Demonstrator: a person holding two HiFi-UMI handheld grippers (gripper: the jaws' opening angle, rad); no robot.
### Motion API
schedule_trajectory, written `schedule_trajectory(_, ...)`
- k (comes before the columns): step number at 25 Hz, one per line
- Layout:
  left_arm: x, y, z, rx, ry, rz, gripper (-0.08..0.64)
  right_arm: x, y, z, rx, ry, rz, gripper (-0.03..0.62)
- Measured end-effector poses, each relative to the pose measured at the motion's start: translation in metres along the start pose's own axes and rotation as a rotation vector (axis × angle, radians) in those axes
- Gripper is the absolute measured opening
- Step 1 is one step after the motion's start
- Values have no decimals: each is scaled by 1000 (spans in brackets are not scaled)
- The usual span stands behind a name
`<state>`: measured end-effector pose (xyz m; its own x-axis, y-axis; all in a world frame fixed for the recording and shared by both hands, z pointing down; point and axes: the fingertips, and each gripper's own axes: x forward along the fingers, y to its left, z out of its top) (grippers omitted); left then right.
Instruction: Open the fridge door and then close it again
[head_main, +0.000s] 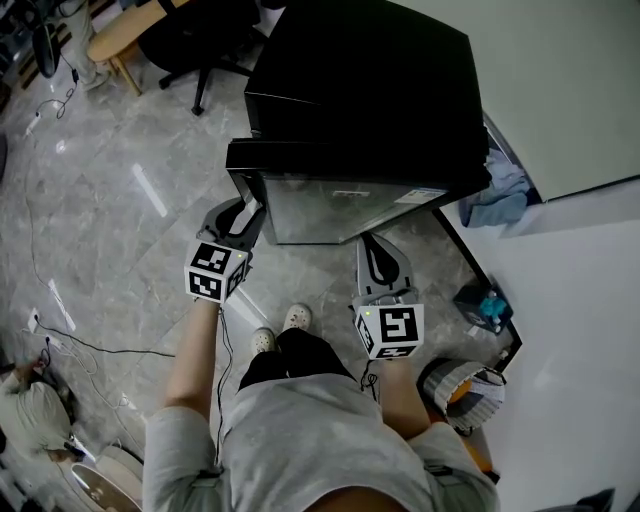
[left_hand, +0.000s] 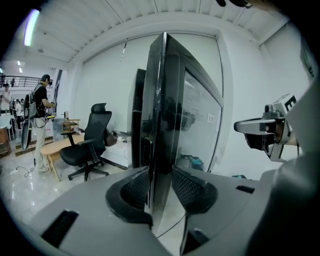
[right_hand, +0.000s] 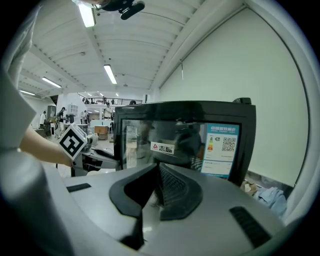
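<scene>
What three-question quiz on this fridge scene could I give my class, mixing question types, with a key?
1. True or false: the right gripper has its jaws clamped on the fridge door.
2. What stands between the jaws of the left gripper? A. a cable B. the fridge door's edge C. nothing
3. In the left gripper view, what black seat stands left of the fridge?
Key: 1. False: its jaws are together and empty, in front of the door. 2. B. 3. The office chair.

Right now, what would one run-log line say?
left gripper: closed on fridge door edge | right gripper: shut, empty, before door
</scene>
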<state>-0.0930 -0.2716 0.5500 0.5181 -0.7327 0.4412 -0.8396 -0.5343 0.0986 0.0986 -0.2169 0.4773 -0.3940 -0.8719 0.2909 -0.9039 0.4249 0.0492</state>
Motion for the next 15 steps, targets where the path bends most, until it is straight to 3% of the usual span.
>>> schedule_trajectory(15, -64, -58, -36, 16, -11, -17, 103, -62, 38, 7, 1, -35, -49, 25)
